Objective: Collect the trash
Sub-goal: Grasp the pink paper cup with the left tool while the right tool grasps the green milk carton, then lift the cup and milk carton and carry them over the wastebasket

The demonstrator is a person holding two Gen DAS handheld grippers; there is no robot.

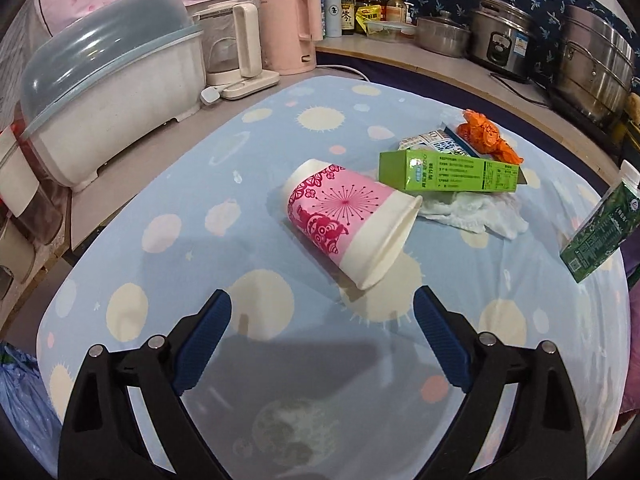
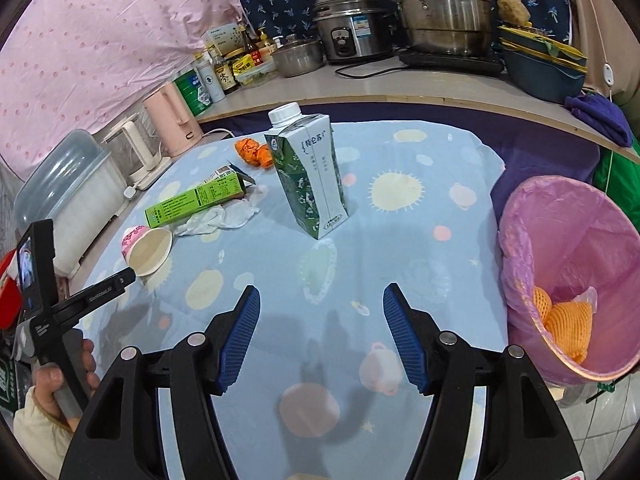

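Observation:
A pink-patterned paper cup (image 1: 348,220) lies on its side on the blue spotted tablecloth, just ahead of my open, empty left gripper (image 1: 322,308); it also shows in the right wrist view (image 2: 148,250). Behind it lie a green box (image 1: 448,172), a crumpled white tissue (image 1: 472,212) and an orange wrapper (image 1: 486,136). A green-and-white milk carton (image 2: 314,176) stands upright ahead of my open, empty right gripper (image 2: 322,304). A bin with a pink liner (image 2: 568,276) stands at the table's right edge, holding orange netting.
A dish cover box (image 1: 108,100), a glass kettle (image 1: 236,48) and a pink kettle (image 1: 292,28) line the left counter. Bottles, a rice cooker (image 2: 352,28) and steel pots (image 2: 444,4) stand at the back.

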